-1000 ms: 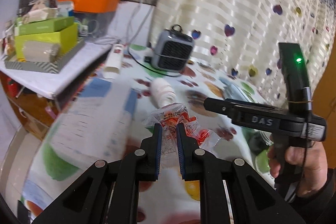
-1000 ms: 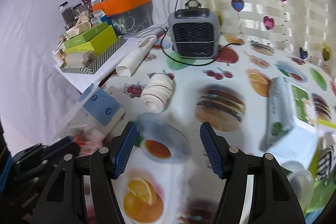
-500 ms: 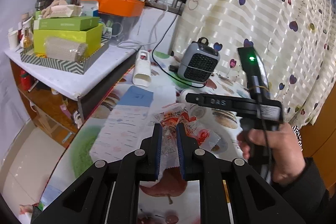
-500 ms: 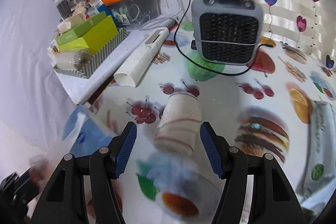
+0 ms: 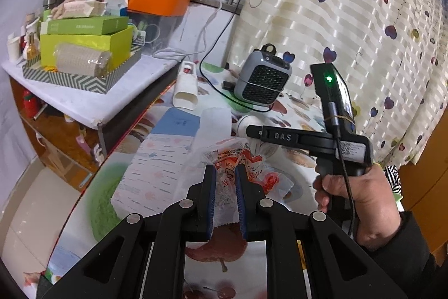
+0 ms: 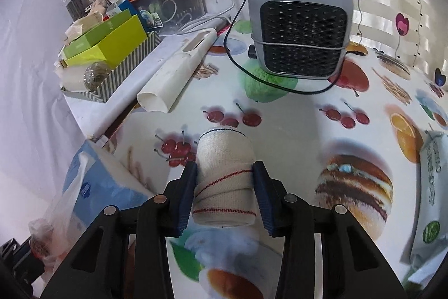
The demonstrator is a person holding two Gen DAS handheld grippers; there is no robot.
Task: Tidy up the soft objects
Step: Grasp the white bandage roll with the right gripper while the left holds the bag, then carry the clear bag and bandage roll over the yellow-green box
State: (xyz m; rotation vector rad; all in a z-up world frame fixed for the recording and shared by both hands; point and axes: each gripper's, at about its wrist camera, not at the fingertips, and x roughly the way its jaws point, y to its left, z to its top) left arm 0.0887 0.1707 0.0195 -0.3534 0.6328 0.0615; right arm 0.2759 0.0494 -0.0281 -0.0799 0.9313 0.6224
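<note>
A grey heater (image 6: pixel 301 30) stands near the table's (image 6: pixel 294 131) far edge, a white tube (image 6: pixel 179 74) along its left edge.

Cream bandage roll (image 6: pixel 225 175), red stripes

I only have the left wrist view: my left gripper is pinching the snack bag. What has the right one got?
Observer: The right gripper has just closed its jaws around a rolled bandage, lying on the table.
Operator: Are the pads touching it?
Observer: Yes, both blue pads press its sides.
Operator: Anything close beside it?
Observer: A blue tissue pack lies to its left, with a gap between them.
</note>
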